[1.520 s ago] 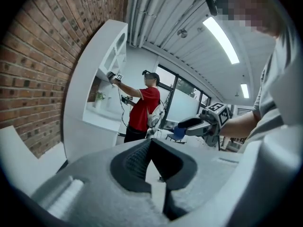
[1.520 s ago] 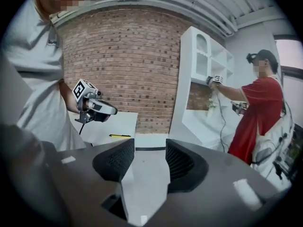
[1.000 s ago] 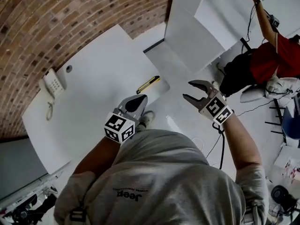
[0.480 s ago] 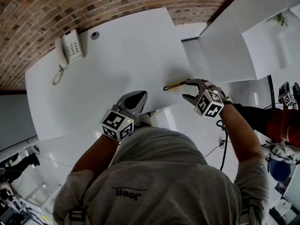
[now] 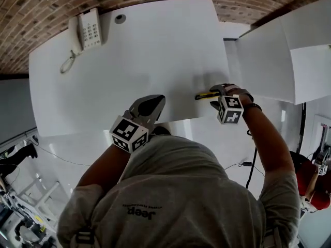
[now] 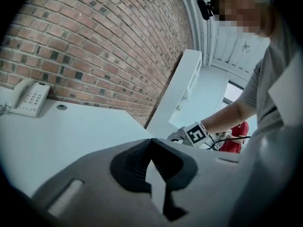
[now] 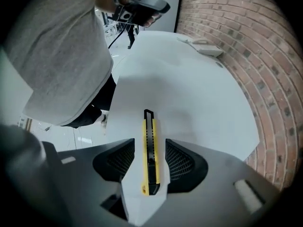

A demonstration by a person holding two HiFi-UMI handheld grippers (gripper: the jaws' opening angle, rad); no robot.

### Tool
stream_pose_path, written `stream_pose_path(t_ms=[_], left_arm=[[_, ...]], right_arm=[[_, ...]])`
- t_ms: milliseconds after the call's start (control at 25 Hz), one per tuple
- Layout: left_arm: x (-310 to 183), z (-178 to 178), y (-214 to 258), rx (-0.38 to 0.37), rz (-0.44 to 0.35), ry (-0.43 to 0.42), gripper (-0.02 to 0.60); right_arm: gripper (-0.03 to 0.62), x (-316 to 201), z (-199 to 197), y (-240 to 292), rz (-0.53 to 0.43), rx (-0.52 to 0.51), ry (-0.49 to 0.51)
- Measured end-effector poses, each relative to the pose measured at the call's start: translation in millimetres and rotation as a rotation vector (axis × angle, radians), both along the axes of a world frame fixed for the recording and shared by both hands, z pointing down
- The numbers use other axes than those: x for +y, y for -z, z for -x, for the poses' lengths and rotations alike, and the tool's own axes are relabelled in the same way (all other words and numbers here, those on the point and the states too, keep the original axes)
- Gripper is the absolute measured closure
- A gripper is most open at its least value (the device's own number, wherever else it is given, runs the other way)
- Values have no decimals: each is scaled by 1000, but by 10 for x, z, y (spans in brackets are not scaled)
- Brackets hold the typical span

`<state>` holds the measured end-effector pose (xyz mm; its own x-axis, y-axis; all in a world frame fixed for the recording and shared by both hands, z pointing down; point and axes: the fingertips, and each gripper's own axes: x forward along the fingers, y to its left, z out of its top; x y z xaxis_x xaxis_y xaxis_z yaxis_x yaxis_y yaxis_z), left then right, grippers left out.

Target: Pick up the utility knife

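Straddling the one utility knife (image 7: 150, 151), fingers of the right gripper (image 7: 149, 161) stand open, with a gap on each side and no contact. Knife lies flat near the tabletop (image 5: 150, 50) edge. Fingers of the left gripper (image 6: 152, 143) are closed together, holding nothing. One telephone (image 5: 89, 28) sits at the far corner.

Office, white desk (image 5: 155, 50) w/ phone (image 5: 89, 29), cable hole (image 5: 120, 18), brick wall (image 5: 46, 1) behind.

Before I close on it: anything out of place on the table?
Nothing stands out. The utility knife lies flat near the table edge, between the open jaws of the right hand-held gripper.
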<state>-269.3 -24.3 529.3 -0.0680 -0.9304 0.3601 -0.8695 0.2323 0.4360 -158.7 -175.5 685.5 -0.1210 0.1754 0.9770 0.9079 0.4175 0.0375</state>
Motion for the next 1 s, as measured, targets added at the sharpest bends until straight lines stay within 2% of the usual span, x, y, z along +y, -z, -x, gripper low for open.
stream_pose_path(t_ms=[200,280,360,480,840,1000], left_arm=[[19,48,-89,19,5,12,581],[13,61,-96,22,1,12,581],[-6,67,-97,22,-1,12,581],[-44,55,-77,20,-3,8,581],[-147,7,-39,-6,-4,-18,581],[-265,-73,15,-15,-13,-56,581]], right_arm=[[384,-50,-139,-269,-90,133,149],[394,-55,-120,-291,-86,145,164],[470,-61,-84,-283,-84,142,168],[471,-62,-78,-269,-82,142,170],[473,-129,-65,-195,-40,64,21],[471,-212,-92,-34,-33,16,-52]])
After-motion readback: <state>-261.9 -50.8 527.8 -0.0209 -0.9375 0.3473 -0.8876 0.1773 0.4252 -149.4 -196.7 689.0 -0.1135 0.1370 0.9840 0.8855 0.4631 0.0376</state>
